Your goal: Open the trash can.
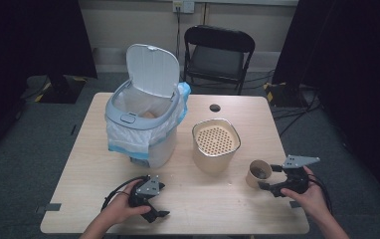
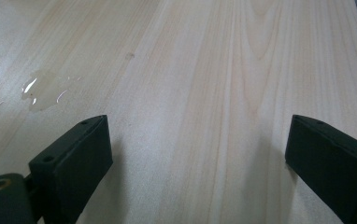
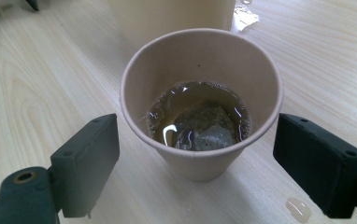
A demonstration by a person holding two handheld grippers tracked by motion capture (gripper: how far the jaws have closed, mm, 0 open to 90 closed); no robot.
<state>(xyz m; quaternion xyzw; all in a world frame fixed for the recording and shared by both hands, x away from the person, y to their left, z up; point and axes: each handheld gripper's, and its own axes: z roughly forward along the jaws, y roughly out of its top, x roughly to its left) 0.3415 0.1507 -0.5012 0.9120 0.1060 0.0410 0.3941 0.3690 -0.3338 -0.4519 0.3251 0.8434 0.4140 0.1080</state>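
- Pale wooden worktop [image 1: 188, 199], wet in spots; a paper cup [image 3: 200, 100] stands near its right edge, beside a strainer-topped canister [image 1: 216, 144].
- Right gripper [image 3: 197, 158]: fingers [image 3: 85, 158] spread, flanking the cup, not touching it.
- Left gripper [image 2: 200, 163]: fingers released, nothing between.
- Cup: light, thin-walled and crushable, holding tea and a teabag [image 3: 204, 130]. Probably best gripped gently at mid-wall and kept upright.

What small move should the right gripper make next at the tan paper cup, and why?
Probably ease the right gripper forward a little, then close gently. Its open jaws flank the tan paper cup with gaps on both sides, none touching it. The cup stands upright on the pale wooden table, holding brown liquid and a soaked tea bag, so a soft grip avoids spilling.
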